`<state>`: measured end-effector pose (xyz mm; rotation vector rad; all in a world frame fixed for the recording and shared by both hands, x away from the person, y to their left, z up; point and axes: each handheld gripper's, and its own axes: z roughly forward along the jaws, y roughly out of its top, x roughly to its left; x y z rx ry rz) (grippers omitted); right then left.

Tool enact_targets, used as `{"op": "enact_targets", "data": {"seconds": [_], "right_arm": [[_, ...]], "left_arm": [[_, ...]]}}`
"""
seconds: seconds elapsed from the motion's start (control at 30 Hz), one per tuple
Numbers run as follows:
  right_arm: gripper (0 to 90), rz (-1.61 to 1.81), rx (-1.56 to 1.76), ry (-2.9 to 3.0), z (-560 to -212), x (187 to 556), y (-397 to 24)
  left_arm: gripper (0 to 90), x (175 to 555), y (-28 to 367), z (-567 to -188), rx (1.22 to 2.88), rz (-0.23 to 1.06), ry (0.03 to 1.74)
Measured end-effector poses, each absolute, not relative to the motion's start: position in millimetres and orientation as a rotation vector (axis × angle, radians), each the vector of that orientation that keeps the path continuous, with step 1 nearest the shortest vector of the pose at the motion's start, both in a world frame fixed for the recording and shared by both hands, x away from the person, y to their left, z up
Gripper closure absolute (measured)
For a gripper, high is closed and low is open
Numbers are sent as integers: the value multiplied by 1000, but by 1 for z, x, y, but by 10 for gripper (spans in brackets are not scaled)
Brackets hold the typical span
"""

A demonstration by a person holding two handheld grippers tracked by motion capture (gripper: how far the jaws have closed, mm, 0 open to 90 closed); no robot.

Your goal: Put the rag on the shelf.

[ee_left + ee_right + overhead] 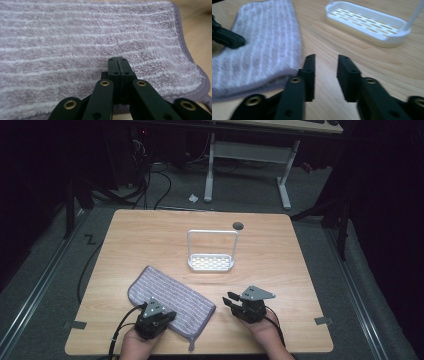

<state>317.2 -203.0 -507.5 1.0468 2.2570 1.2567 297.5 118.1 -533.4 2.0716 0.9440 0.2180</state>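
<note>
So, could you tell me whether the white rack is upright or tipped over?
Upright. The rack sits flat on its slotted base on the table, and its tall loop handle rises straight above it.

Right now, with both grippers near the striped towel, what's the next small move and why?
Probably open the left gripper a little and lower it onto the towel. Its fingers are pressed together above the flat pile with no cloth between them, so they cannot pinch anything yet. The right gripper is already parted beside the towel's edge, over bare table.
</note>
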Motion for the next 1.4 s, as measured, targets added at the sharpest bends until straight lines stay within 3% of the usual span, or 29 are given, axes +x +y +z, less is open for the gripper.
{"op": "enact_targets", "data": {"seconds": [0.07, 0.33, 0.53, 0.6, 0.7, 0.77, 1.0, 1.13, 1.4], "right_arm": [[884, 1233, 1002, 2318, -508, 314, -193], [900, 1048, 951, 2442, -524, 303, -173], [891, 1090, 896, 2527, -525, 270, -168], [860, 1133, 876, 2520, -520, 265, -164], [851, 1150, 849, 2476, -507, 280, -154], [862, 1184, 887, 2462, -501, 315, -139], [889, 1055, 959, 2508, -520, 375, -110], [898, 1047, 956, 2515, -526, 368, -114], [885, 1079, 975, 2498, -528, 309, -165]], "left_arm": [[900, 295, 112, -534, 2070, 194, 927], [898, 288, 92, -533, 2115, 173, 819], [760, 300, 105, -531, 1975, 155, 1001], [684, 300, 109, -527, 1997, 199, 965], [671, 299, 109, -526, 2032, 208, 935], [701, 299, 108, -530, 2066, 178, 942], [704, 290, 110, -531, 2078, 140, 900], [706, 288, 112, -532, 2066, 103, 898], [663, 284, 99, -532, 2089, 24, 803]]}}
